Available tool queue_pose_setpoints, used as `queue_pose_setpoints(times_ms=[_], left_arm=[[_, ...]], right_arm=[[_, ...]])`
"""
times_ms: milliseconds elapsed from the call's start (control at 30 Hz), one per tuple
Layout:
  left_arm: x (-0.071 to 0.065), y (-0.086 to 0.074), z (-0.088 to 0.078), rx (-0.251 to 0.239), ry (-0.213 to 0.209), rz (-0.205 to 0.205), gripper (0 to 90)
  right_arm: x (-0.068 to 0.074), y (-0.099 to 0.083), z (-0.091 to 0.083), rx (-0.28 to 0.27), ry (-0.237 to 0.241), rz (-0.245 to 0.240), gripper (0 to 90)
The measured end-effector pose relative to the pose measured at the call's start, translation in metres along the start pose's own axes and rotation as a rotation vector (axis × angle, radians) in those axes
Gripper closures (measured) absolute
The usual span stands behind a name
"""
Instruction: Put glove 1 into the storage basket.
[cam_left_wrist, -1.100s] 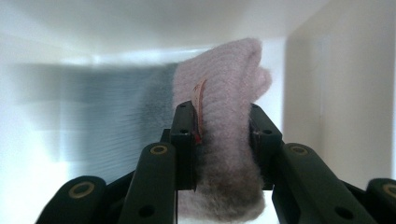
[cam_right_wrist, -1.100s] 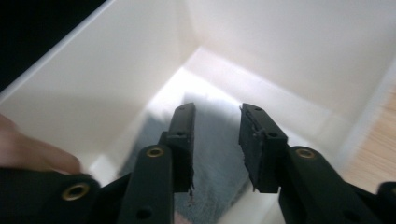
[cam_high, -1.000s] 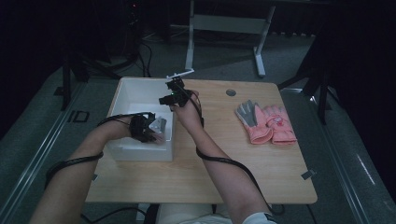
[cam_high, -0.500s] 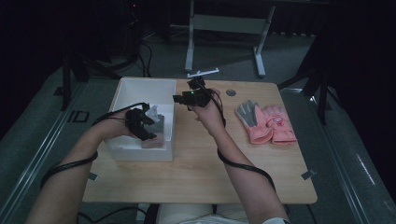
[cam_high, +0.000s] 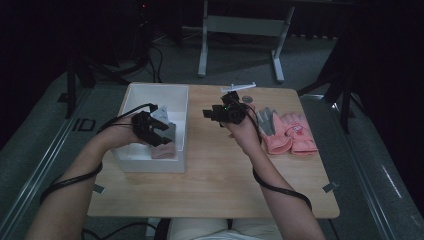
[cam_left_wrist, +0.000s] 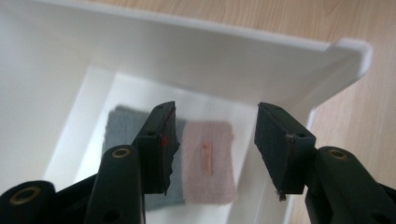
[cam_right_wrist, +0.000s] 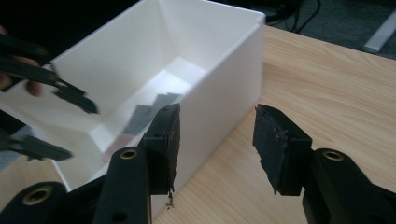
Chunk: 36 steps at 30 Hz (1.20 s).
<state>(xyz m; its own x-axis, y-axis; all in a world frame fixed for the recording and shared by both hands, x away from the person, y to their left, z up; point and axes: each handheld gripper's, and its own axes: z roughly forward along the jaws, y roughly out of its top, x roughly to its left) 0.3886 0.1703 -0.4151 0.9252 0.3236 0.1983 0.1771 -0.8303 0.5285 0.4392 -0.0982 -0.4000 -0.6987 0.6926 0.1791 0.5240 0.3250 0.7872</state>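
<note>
Left gripper (cam_high: 159, 131) hovers over the smooth white rectangular box (cam_high: 131, 96), its jaws just eased inward, parted and empty above the folded grey-and-pink cloth (cam_left_wrist: 208, 163) lying flat inside. Right gripper (cam_high: 216, 114) hangs over the wooden tabletop (cam_high: 215, 175), jaws apart, empty; 2 pink knit gloves (cam_high: 289, 135) lie further right.

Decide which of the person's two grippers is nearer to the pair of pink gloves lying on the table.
Right. The right gripper is held above the table's middle, just left of the pink gloves. The left gripper hangs over the white box, farther from them.
</note>
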Motion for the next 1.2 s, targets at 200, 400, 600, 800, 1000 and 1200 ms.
queue_pose_setpoints(times_ms=[200,400,600,800,1000,1200], left_arm=[[-0.020,0.033,0.004,-0.083,-0.038,0.011,49.3],[-0.039,0.063,0.022,-0.065,-0.002,-0.019,46.4],[-0.055,0.083,0.036,-0.036,-0.019,-0.035,44.5],[-0.070,0.096,0.050,-0.036,-0.026,-0.058,44.8],[-0.089,0.097,0.068,-0.043,-0.013,-0.136,37.7],[-0.108,0.089,0.084,-0.082,-0.028,-0.206,18.9]], right_arm=[[-0.015,-0.011,-0.017,0.023,-0.041,-0.040,53.9],[-0.028,-0.028,-0.041,-0.059,-0.046,-0.079,56.7],[-0.045,-0.045,-0.061,-0.064,-0.077,-0.069,56.7],[-0.058,-0.067,-0.066,-0.060,-0.090,-0.065,56.6],[-0.074,-0.082,-0.075,-0.060,-0.118,-0.056,56.5],[-0.094,-0.096,-0.086,-0.059,-0.175,-0.059,57.0]])
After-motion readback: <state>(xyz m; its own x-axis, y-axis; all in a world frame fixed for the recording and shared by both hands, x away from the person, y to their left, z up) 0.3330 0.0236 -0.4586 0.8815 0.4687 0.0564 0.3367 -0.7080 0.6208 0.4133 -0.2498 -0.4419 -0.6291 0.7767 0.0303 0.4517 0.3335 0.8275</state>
